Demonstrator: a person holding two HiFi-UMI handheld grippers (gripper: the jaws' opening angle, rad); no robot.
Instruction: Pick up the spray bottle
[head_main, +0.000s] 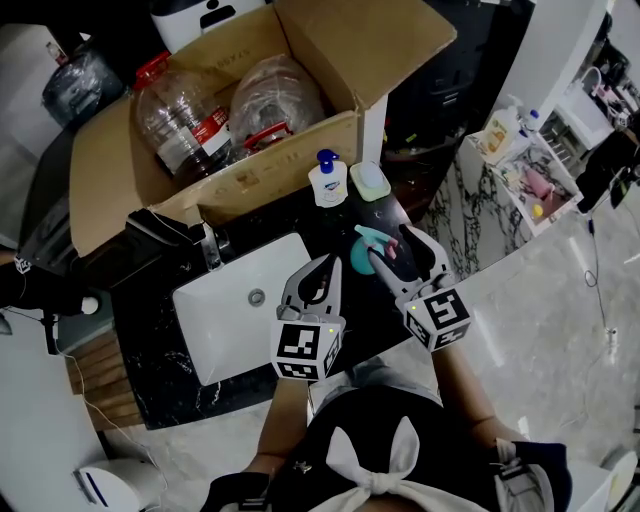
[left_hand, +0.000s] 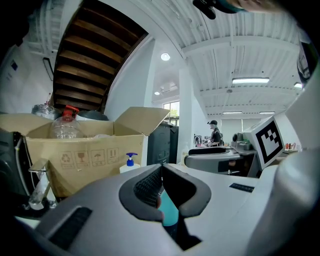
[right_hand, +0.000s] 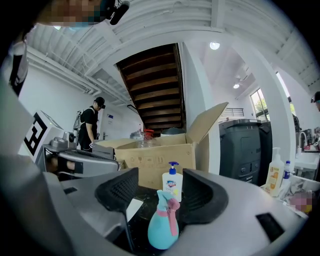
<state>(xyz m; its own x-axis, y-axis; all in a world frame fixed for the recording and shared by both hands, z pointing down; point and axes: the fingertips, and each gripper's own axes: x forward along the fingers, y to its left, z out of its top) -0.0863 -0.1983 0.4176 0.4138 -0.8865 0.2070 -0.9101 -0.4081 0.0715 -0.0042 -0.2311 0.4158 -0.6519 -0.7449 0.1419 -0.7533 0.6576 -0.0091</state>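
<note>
Standing upright between parted jaws (right gripper (right_hand: 162, 185)) | spray bottle (right_hand: 162, 227)

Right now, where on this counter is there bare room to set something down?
The white sink basin is bare, and the dark counter strip at its left looks bare. The corner right of the sink is crowded: pump bottle, pale tub, and the spray bottle between the open right gripper's jaws.
</note>
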